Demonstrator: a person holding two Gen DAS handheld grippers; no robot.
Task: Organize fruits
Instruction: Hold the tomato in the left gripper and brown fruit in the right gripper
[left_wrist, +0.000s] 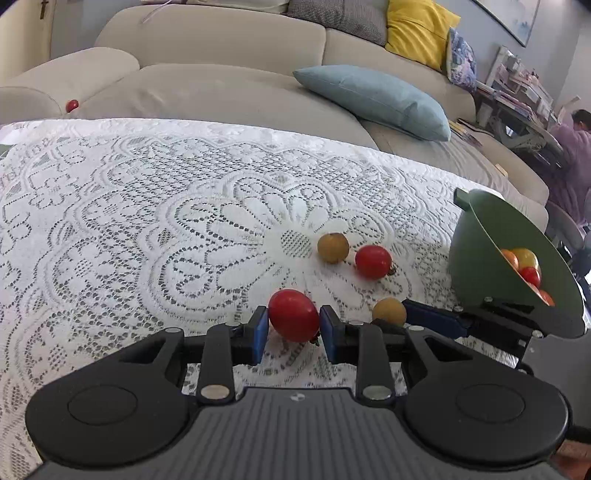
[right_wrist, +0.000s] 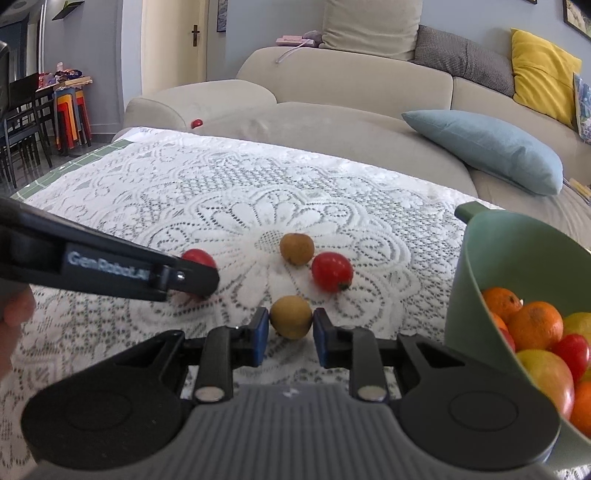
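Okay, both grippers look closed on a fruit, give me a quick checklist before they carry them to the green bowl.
1. Left gripper shut on red tomato: ok.
2. Right gripper shut on brown fruit: ok.
3. Green bowl has room near its rim: ok.
4. Path to bowl: second tomato and second brown fruit lie beyond the grippers, not between them and the bowl: ok.
5. Fruits lifted off the lace cloth: cannot tell.

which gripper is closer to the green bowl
Right. The right gripper, shut on a brown fruit, sits just beside the green bowl. The left gripper, holding a red tomato, is further from it.
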